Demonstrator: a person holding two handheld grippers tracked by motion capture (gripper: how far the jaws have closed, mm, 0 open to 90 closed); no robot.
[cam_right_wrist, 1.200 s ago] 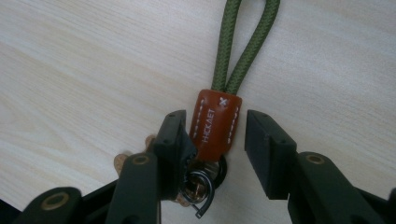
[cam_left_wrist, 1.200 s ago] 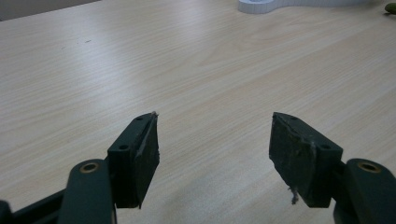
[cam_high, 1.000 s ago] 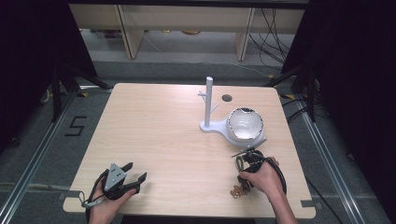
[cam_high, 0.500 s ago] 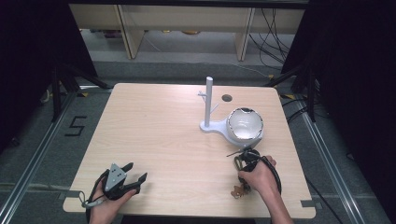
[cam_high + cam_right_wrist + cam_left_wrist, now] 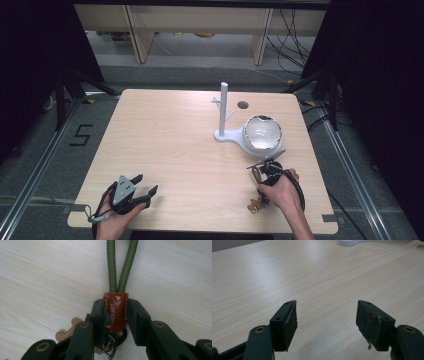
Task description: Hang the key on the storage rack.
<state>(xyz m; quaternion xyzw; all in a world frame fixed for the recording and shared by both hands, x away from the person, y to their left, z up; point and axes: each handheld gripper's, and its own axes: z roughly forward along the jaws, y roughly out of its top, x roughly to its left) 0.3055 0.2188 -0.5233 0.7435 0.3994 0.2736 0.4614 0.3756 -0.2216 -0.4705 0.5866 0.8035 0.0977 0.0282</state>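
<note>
Right now my right gripper (image 5: 116,315) is clamped on the brown leather tab (image 5: 116,312) of a keychain, its 2 jaws pressing the tab from either side, with the green cord loop (image 5: 122,265) running straight out ahead across the table (image 5: 170,145). From the high view, the right gripper (image 5: 264,172) sits near the table's front right, just in front of the white bowl (image 5: 262,134) and the white stand (image 5: 223,112) with its short pegs. A tan leather charm (image 5: 65,333) and some dark metal rings (image 5: 108,342) hang below the tab, and in the high view the charm (image 5: 256,204) lies on the wood by my hand. My left gripper (image 5: 327,320) rests low at the front left with its jaws wide apart and nothing between them; it is well apart from the keychain. I judge the step in hand to be the pick-up: the grip is made, but the cord looks to be lying flat on the wood. My guess is that the keychain belongs on 1 of the stand's pegs. If so, the next move calls for lifting without letting the tab slip, keeping the cord loop open and leading, and carrying it past the bowl toward the post so the loop can drop over a peg.
</note>
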